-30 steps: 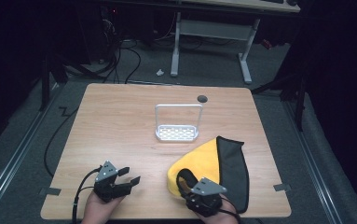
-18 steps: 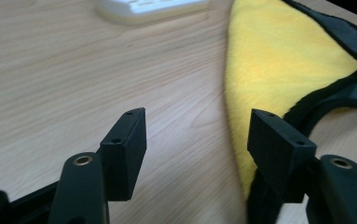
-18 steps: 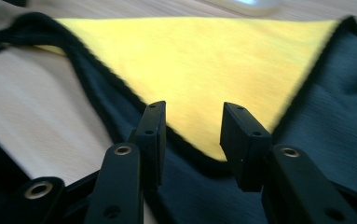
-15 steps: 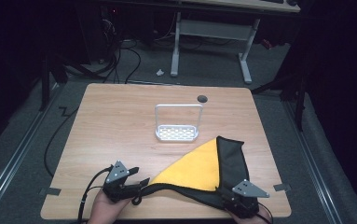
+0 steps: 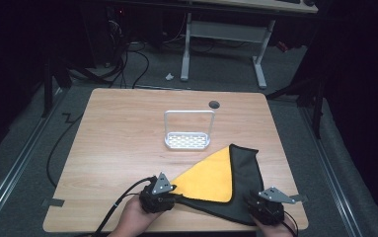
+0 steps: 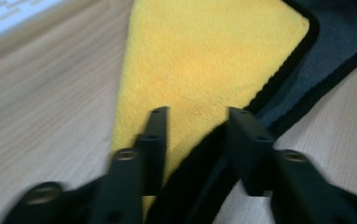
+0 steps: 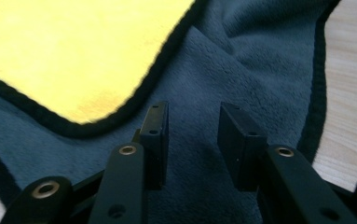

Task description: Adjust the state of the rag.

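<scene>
While the wooden desk [image 5: 127, 148] carries the cloth flat at its near right, your main risk is that the yellow-and-grey microfibre cloth [image 5: 211, 177] slides or bunches instead of unfolding or folding cleanly. It lies with a yellow triangle turned over the dark grey side, one point toward your left tongs [image 5: 163, 196] and the grey edge running to your right tongs [image 5: 261, 206].

Your left tongs have just been closing, and in the left gripper view the black-bound corner [image 6: 199, 163] sits between the jaws, yet a gap shows beside it; I judge the hold unsure, so a pull could let the corner slip out. Your right tongs [image 7: 192, 135] have also been closing a little and stand part open over the grey pile, gripping nothing that I can see. If you draw with one side only, the cloth may skew and drag.

The white wire rack [image 5: 188, 129] stands well apart behind, so a long sweep could still nudge it.
</scene>
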### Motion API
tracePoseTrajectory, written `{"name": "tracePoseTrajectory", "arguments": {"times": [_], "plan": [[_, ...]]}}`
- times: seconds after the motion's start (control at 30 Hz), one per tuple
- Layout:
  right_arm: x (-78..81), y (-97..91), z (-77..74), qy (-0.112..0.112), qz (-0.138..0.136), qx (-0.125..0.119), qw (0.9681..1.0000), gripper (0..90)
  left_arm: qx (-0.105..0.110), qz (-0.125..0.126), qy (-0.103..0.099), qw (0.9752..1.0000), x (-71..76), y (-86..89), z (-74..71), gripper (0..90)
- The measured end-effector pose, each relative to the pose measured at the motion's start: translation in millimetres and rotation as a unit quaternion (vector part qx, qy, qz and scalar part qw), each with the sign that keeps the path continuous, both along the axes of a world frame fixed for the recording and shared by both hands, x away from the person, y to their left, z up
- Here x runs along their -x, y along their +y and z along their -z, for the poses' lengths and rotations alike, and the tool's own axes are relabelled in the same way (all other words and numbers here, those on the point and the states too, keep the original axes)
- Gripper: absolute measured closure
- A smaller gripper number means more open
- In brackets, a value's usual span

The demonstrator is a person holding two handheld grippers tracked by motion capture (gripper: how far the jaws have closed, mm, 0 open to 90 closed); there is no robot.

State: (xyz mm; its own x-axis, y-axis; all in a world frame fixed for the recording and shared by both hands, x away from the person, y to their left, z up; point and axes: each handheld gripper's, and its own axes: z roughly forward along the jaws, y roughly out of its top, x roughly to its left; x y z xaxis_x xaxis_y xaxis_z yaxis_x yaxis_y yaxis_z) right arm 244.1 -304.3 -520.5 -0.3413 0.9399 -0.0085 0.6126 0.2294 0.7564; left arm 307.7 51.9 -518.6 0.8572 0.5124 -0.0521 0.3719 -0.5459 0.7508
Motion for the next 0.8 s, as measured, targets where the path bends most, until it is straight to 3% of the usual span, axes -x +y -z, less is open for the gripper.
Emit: {"name": "tracePoseTrajectory", "arguments": {"times": [0.07,0.2,0.3,0.4,0.47,0.53,0.6,0.67,0.73,0.8], "plan": [[-1.2,0.3,1.7,0.004,-0.002,0.004,1.0000,64.5,0.000,-0.009,-0.008,0.9999,1.6,3.7,0.3,84.7],[-3.3,4.3,5.3,0.015,-0.008,0.017,0.9997,64.9,0.029,-0.036,-0.010,0.9989,1.3,22.5,-6.4,86.6],[-4.1,6.3,5.4,0.014,-0.014,0.023,0.9996,65.2,0.047,-0.063,-0.014,0.9968,3.3,47.7,-12.7,86.7],[-3.5,8.8,5.3,0.012,-0.014,0.029,0.9994,65.8,0.051,-0.089,-0.013,0.9947,7.4,73.3,-13.9,86.7],[-3.1,9.3,5.0,0.015,-0.014,0.029,0.9994,65.8,0.053,-0.107,0.000,0.9929,9.4,90.9,-9.3,86.5],[-2.3,10.0,4.6,0.019,-0.019,0.023,0.9994,65.9,0.049,-0.122,0.024,0.9911,9.8,104.3,-0.7,86.1],[-0.9,12.6,4.2,0.019,-0.027,0.027,0.9991,65.9,0.038,-0.131,0.043,0.9897,8.9,110.5,7.0,83.5],[0.9,16.0,3.8,0.019,-0.031,0.032,0.9988,66.0,0.042,-0.142,0.050,0.9877,8.1,113.6,10.0,72.4],[1.7,16.7,3.5,0.018,-0.031,0.035,0.9988,66.0,0.047,-0.152,0.039,0.9866,8.4,113.2,6.7,62.1],[1.6,15.6,3.7,0.020,-0.031,0.030,0.9989,65.8,0.052,-0.146,0.019,0.9878,11.2,107.5,-0.7,56.4]]}}
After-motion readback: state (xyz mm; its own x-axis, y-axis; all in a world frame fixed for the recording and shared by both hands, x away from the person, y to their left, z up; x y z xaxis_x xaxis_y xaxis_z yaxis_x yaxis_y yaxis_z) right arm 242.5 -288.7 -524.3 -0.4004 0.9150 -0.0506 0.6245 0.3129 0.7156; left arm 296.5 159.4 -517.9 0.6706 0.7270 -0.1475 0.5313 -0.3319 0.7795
